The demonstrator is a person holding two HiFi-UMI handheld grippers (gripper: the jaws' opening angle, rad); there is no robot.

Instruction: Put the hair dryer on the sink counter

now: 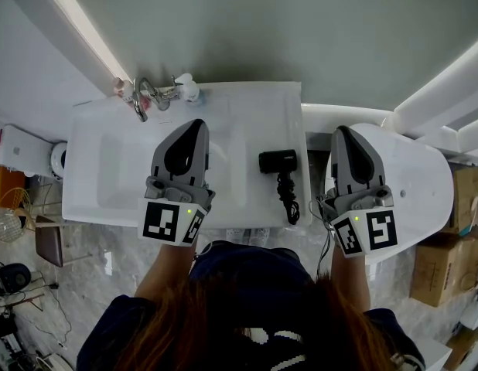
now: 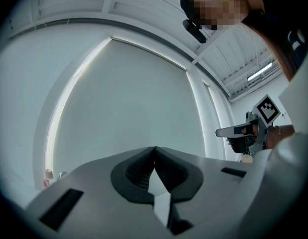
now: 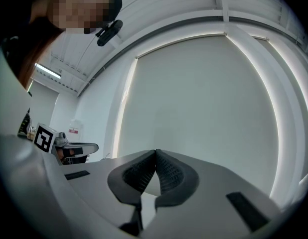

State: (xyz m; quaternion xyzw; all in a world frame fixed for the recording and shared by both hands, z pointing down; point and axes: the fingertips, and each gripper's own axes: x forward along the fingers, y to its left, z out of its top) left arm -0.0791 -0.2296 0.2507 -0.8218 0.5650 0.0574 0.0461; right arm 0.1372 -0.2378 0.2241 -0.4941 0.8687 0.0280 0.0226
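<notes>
Black hair dryer lies on the white sink counter, just right of the basin, its cord bunched toward the near edge. Neither tool touches it. Your left gripper hangs over the basin, jaws clenched on nothing; your right gripper is beyond the counter's right end, also closed and empty.

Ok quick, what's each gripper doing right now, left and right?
Left gripper: closed, holding nothing.
Right gripper: closed, holding nothing.
</notes>
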